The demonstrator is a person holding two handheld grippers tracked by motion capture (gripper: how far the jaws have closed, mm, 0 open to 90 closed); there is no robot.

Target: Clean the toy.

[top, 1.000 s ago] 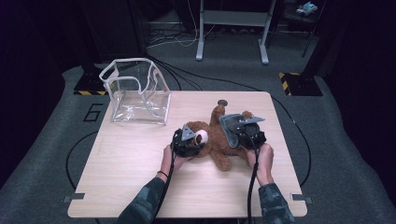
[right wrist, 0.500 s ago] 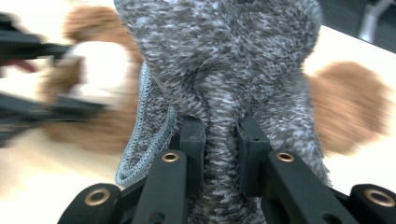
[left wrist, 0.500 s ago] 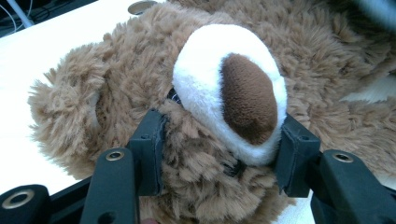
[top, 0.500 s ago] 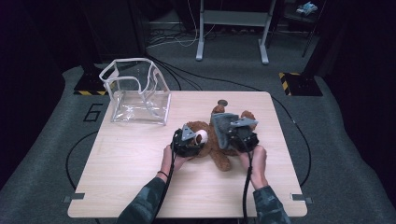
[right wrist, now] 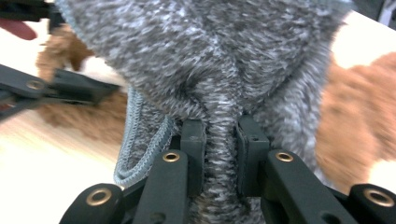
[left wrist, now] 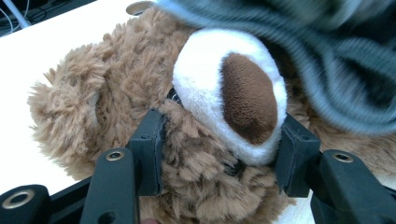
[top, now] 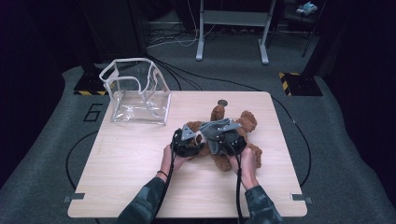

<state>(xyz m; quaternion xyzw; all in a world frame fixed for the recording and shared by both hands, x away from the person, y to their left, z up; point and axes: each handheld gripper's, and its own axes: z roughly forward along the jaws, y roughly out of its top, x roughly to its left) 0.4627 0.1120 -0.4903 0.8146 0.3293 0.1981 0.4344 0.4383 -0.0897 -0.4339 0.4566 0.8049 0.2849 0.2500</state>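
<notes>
Now left tool (left wrist: 219,149) clamps teddy bear (left wrist: 140,84), right tool (right wrist: 219,135) pinches knit cloth (right wrist: 210,60)

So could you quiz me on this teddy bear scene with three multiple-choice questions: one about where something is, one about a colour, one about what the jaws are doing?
1. Where is the clear plastic bag?
A. far left corner of the table
B. near right corner
C. on the floor

2. What colour is the knitted cloth?
A. red
B. grey
C. yellow

3. What is the left gripper doing?
A. hanging open in the air
B. gripping the bag
C. clamping the teddy bear at its head

Answers:
1 A, it stands at the far left in the high view.
2 B, grey in the right gripper view.
3 C, its jaws press the fur beside the snout.
</notes>
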